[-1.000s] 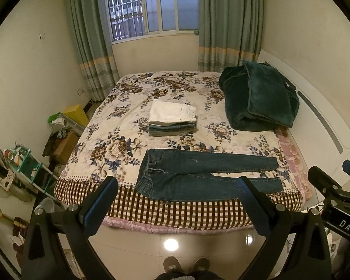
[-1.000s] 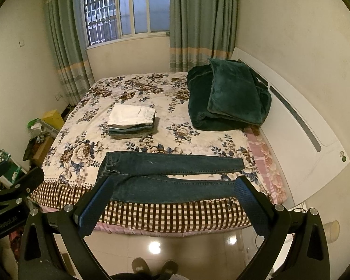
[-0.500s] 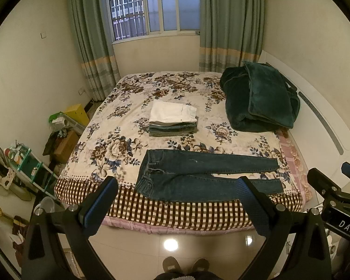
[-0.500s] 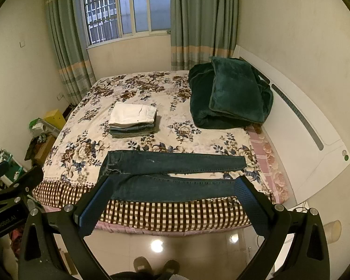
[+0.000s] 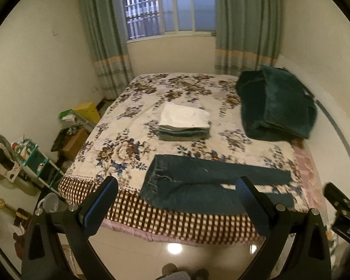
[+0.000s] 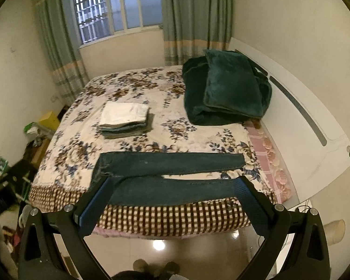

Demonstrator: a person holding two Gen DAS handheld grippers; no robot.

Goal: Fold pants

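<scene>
Closest to us, the left gripper (image 5: 175,200) and the right gripper (image 6: 175,200) both hang in the air above the shiny floor, in front of the bed (image 6: 175,221). Their fingers are spread wide apart and they are holding nothing. Just past them, the jeans (image 6: 170,175) lie flat along the near edge of the bed, with the waist on the left and the two legs stretching out to the right, side by side. No fold is made yet, so I think this is the very start: reaching for the pants. Next, each gripper needs to come down and pinch the cloth, maybe at the waist and a leg end. Farther back sits a neat pile of folded clothes (image 6: 124,122), and a green blanket (image 6: 226,93).
</scene>
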